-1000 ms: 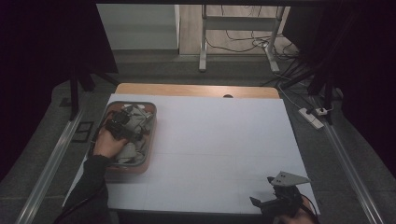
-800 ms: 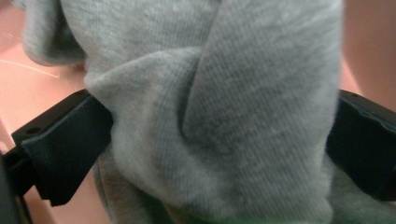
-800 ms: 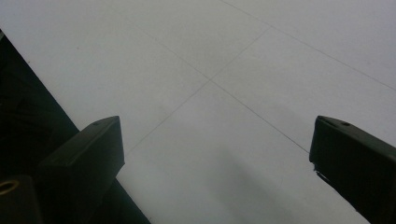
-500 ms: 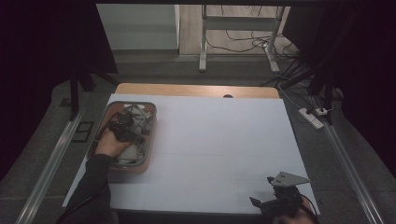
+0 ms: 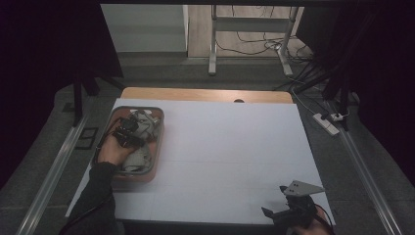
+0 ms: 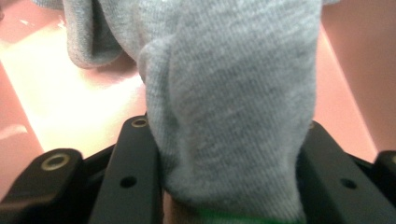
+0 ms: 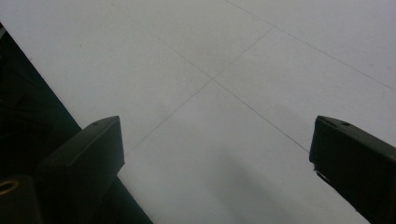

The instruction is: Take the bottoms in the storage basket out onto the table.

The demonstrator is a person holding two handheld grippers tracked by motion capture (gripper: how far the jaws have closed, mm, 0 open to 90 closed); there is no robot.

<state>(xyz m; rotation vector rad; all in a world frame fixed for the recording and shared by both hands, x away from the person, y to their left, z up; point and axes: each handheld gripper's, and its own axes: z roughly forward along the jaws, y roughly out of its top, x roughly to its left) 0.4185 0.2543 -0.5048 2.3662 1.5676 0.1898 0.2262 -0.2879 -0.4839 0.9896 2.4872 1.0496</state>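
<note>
Left gripper [image 5: 128, 131] just closed, clamped on soft grey knit sock [image 6: 224, 107] inside pink oblong plastic tray [image 5: 155, 142] at tabletop's left edge — right gripper [image 5: 288, 209] held apart, near right corner, far from the sock.

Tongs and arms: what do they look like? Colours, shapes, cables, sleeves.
Both tongs are black. The right tongs carry a grey three-cornered plate on top, and their two black jaws are blocky and flat-faced. The left tongs have brass-coloured screw inserts beside the jaws, with a dark cable trailing. The left arm wears a dark long sleeve.
</note>
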